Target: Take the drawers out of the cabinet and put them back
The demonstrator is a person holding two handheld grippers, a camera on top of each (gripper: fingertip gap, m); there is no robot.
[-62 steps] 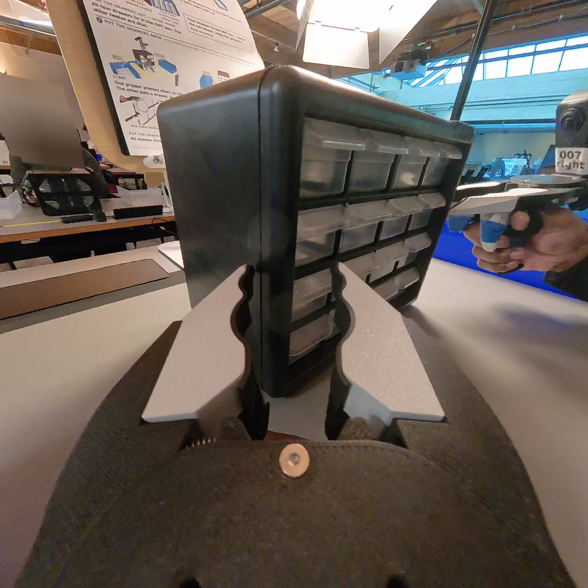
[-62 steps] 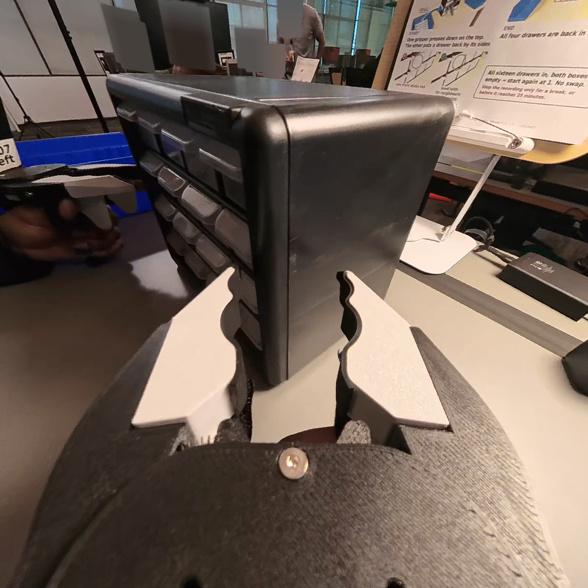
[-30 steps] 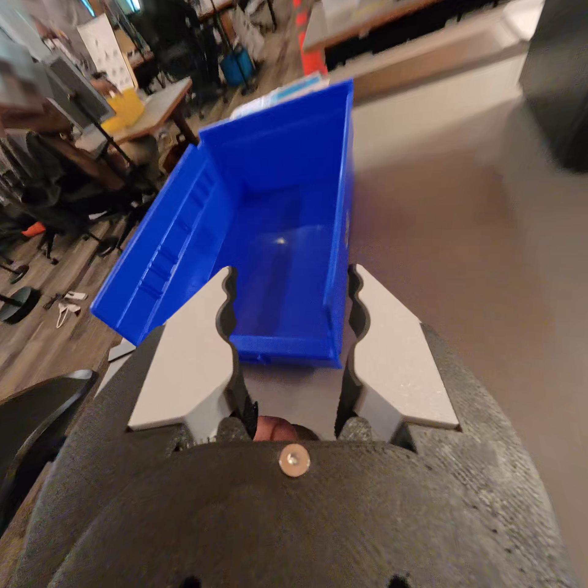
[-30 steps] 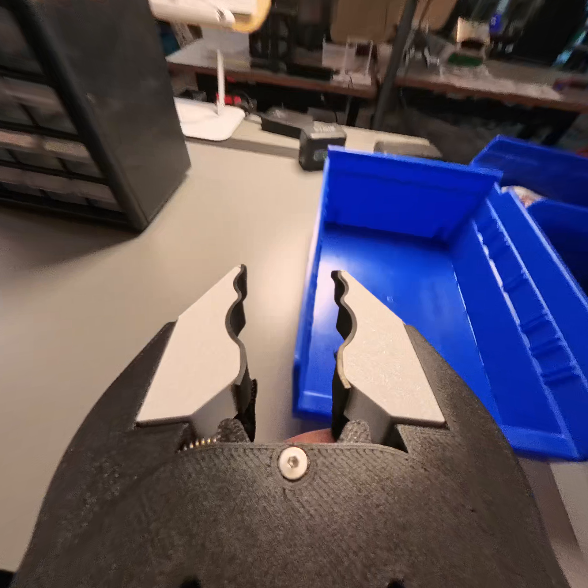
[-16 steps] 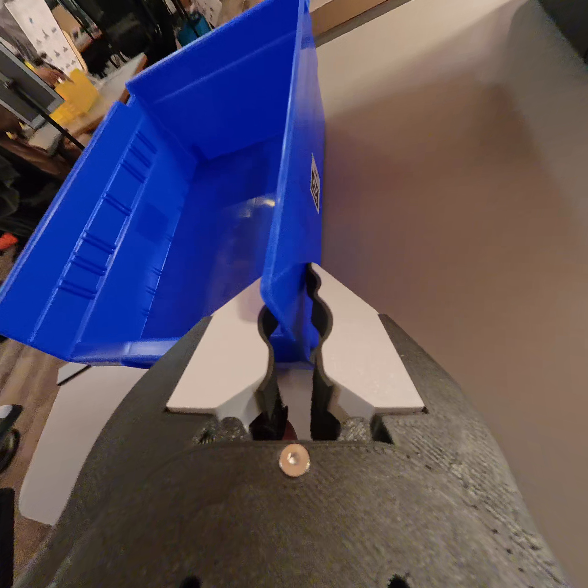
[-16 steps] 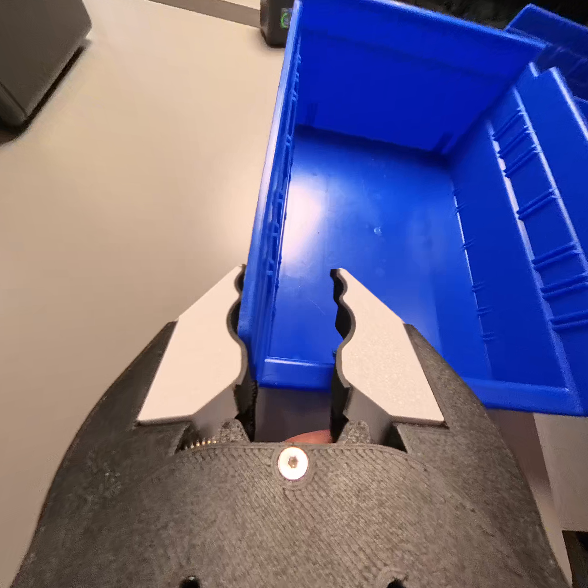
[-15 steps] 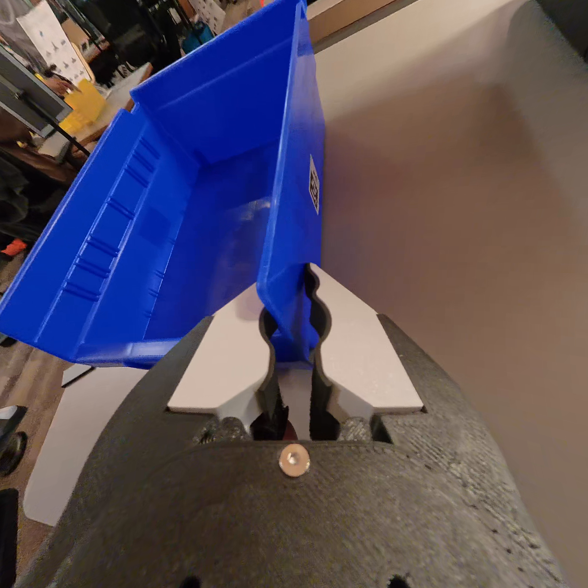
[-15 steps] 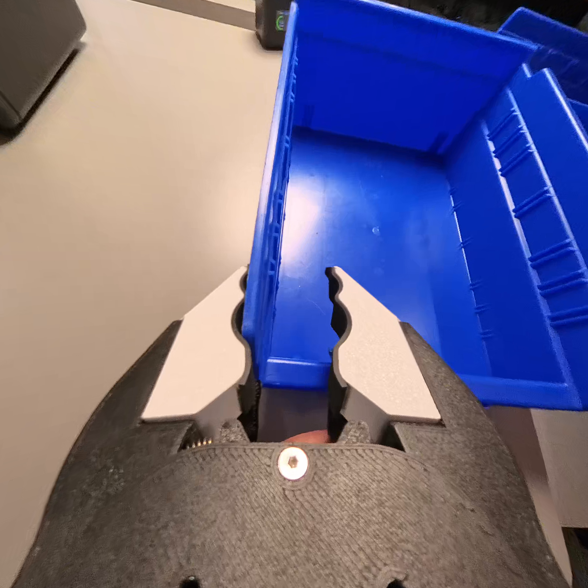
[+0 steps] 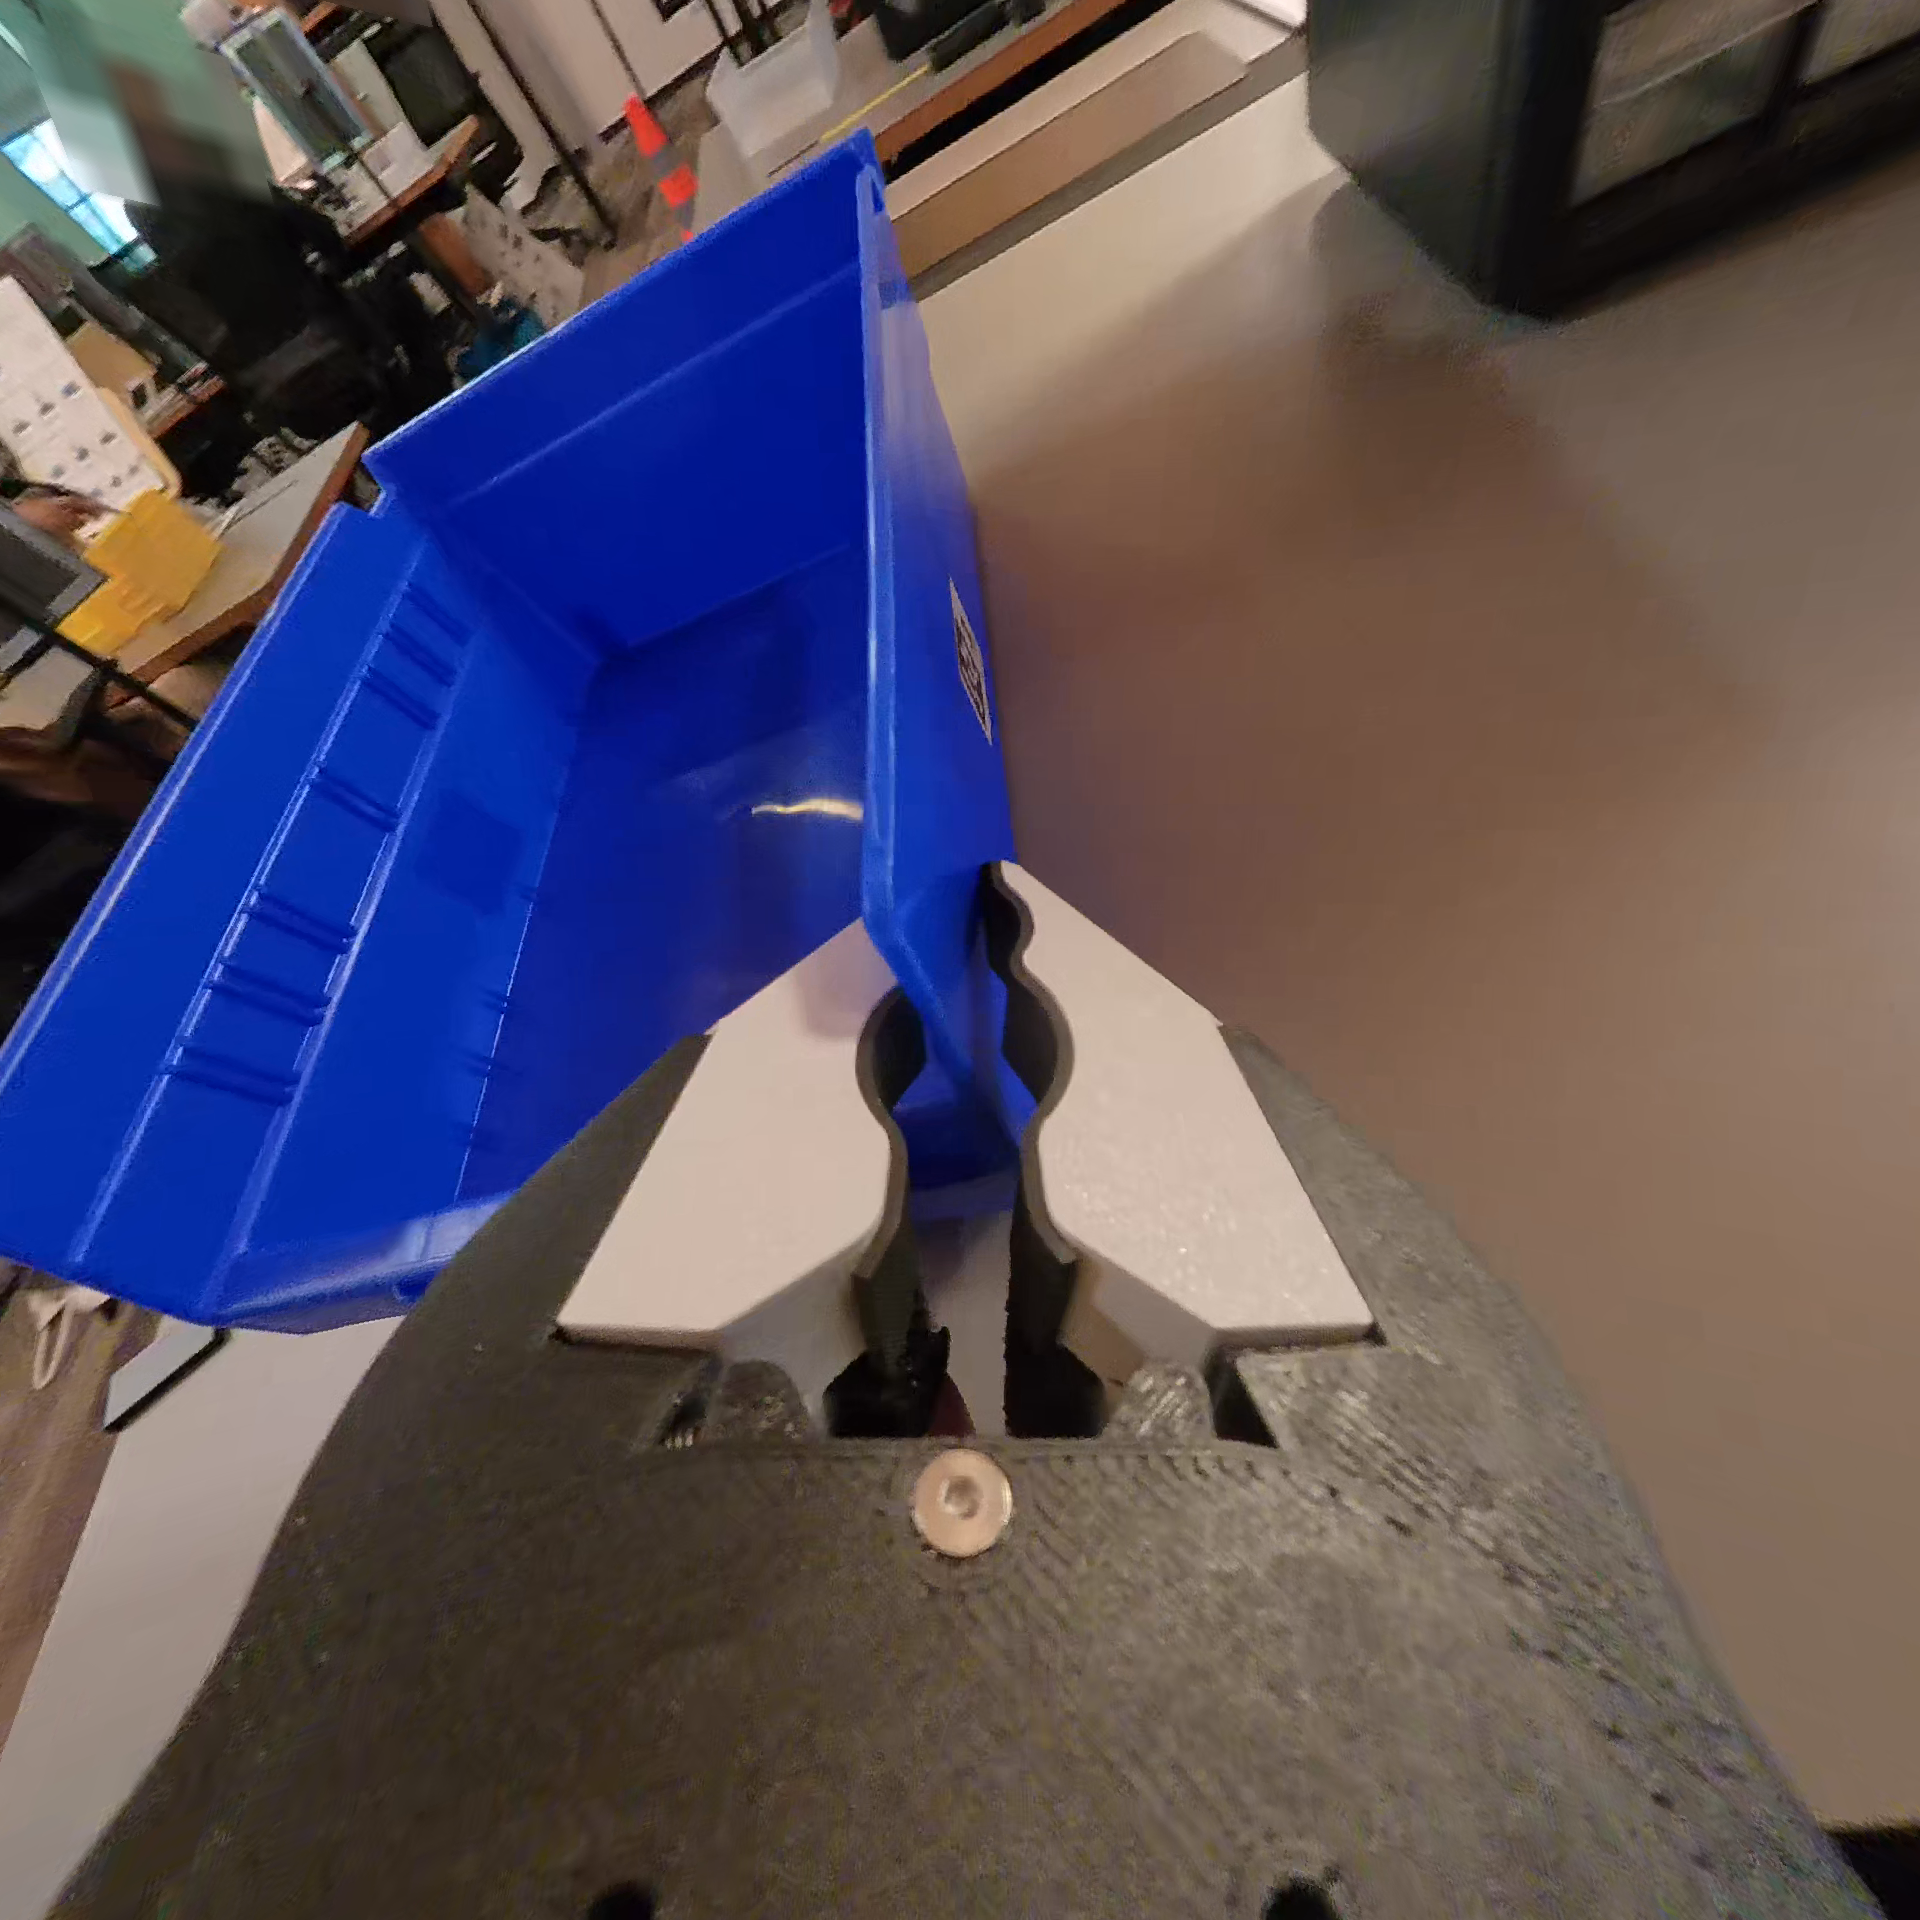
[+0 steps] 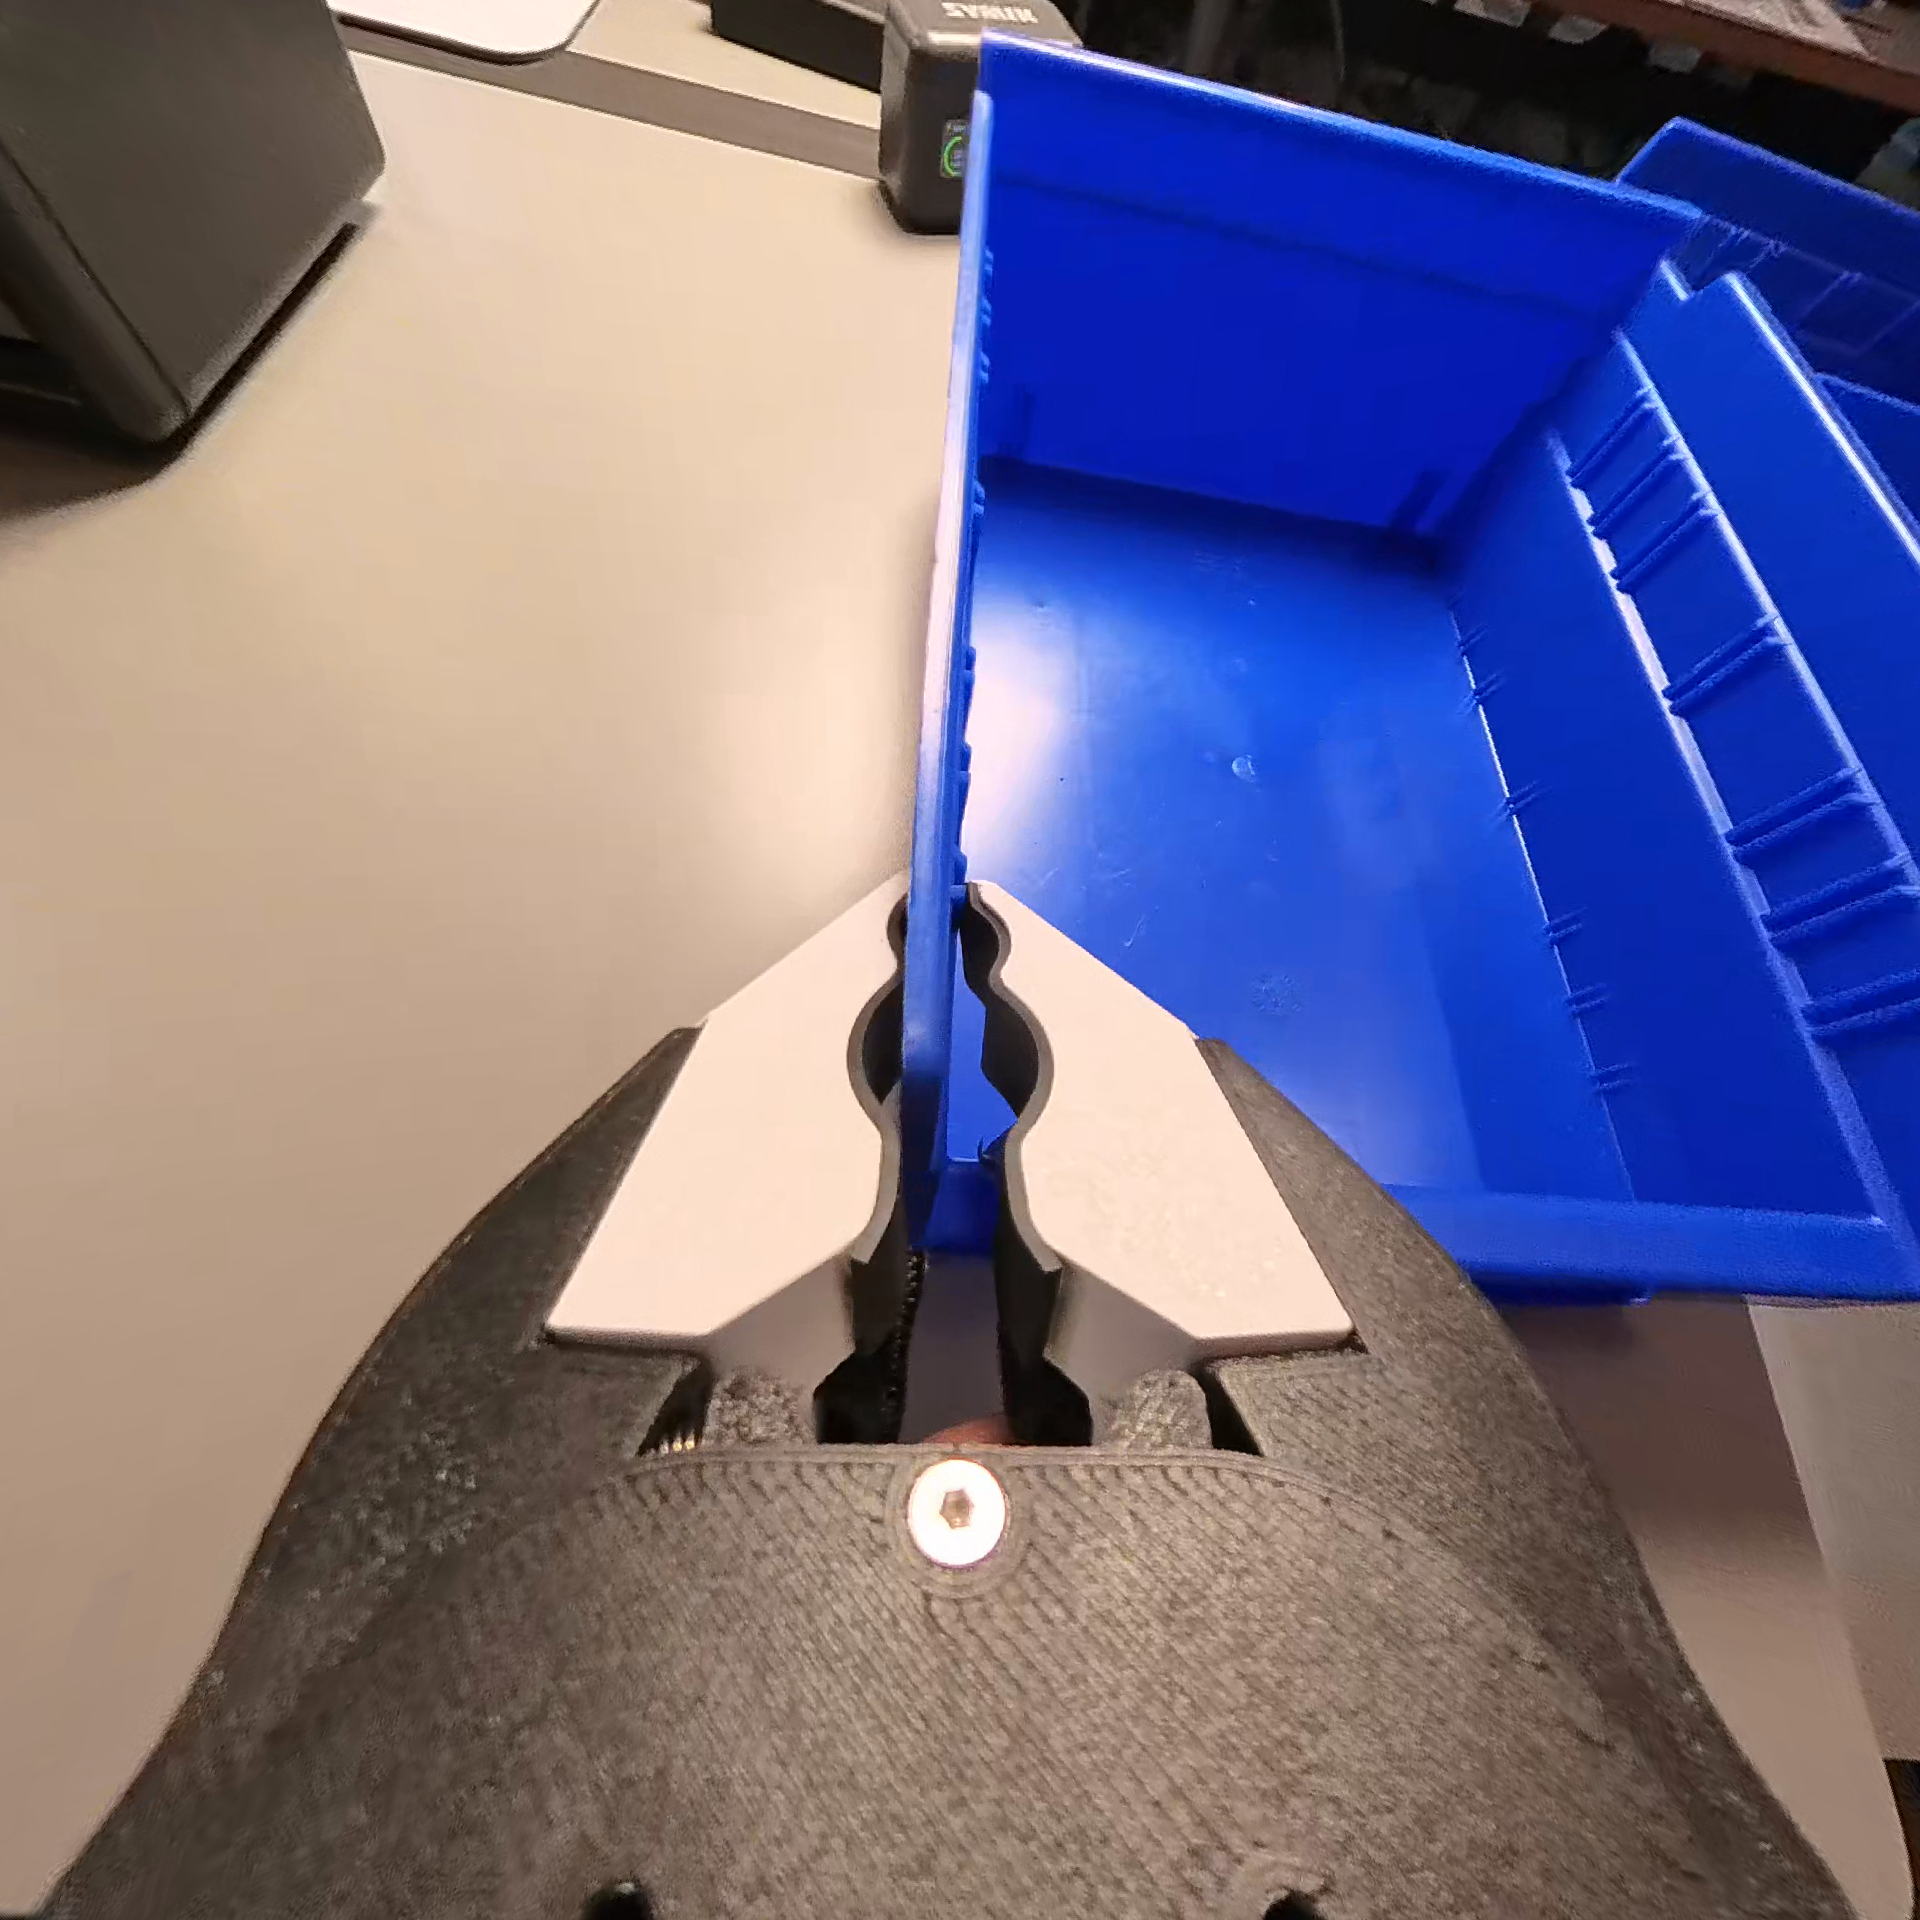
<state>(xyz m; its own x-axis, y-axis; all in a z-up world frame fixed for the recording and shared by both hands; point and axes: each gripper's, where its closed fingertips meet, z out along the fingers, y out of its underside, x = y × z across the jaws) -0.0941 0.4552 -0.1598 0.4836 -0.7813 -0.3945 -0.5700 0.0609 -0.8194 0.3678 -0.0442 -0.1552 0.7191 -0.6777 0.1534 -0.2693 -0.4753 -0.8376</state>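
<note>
Workshop room, benches and clutter across the top of the left wrist view; work surface is a pale grey table. Left wrist view: a blue bin fills the left and centre of the frame, tilted, nothing inside, ribbed along its far wall, a small sticker on its outer right wall. The left gripper is pinched onto that right wall near the bin's near corner, both fingers pressed against the plastic. Right wrist view: a second blue bin, centre to right of frame, also holding nothing, floor scuffed; another blue bin's edge shows at upper right. The right gripper is clamped on this bin's left wall, fingertips tight on either face. The cabinet, black, with translucent drawers seated in its front, stands on the table at upper right of the left view; its dark side panel shows at upper left of the right view. A small dark device sits at top centre.
</note>
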